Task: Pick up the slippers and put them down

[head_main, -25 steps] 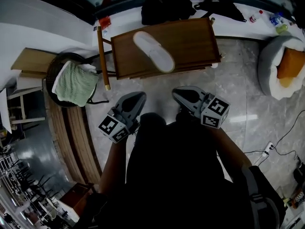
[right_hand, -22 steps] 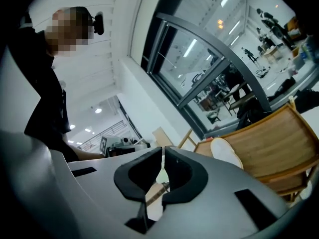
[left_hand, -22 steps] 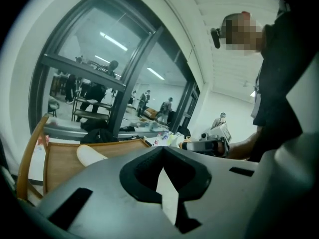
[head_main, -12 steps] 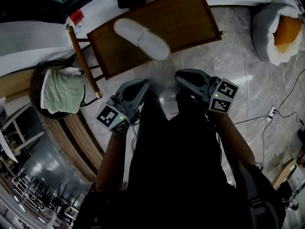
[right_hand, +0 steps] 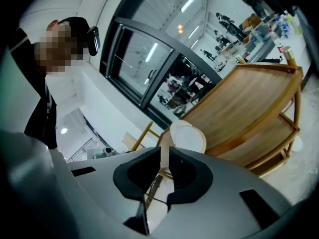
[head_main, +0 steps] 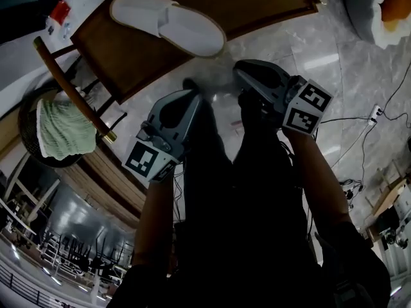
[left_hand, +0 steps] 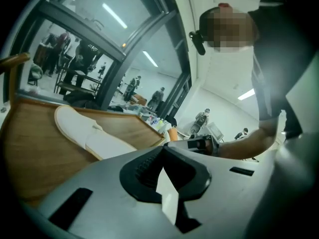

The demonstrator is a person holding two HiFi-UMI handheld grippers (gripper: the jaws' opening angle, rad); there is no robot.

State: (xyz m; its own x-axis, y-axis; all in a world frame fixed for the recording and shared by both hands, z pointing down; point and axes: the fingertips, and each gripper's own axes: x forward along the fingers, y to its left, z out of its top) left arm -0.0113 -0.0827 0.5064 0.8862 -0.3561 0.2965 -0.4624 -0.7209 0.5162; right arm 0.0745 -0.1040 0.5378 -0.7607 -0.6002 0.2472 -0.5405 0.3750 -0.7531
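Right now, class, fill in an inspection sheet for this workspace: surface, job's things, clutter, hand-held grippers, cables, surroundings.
Surface: wooden table, with the slipper on top.
Job's things: one white slipper lying flat; no second slipper seen.
Clutter: green towel left of the table.
Grippers: left hand-held gripper and right hand-held gripper both shut, empty, short of the slipper.
Cables: plug strip with cables on the floor, right.
Surroundings: grey marble floor.
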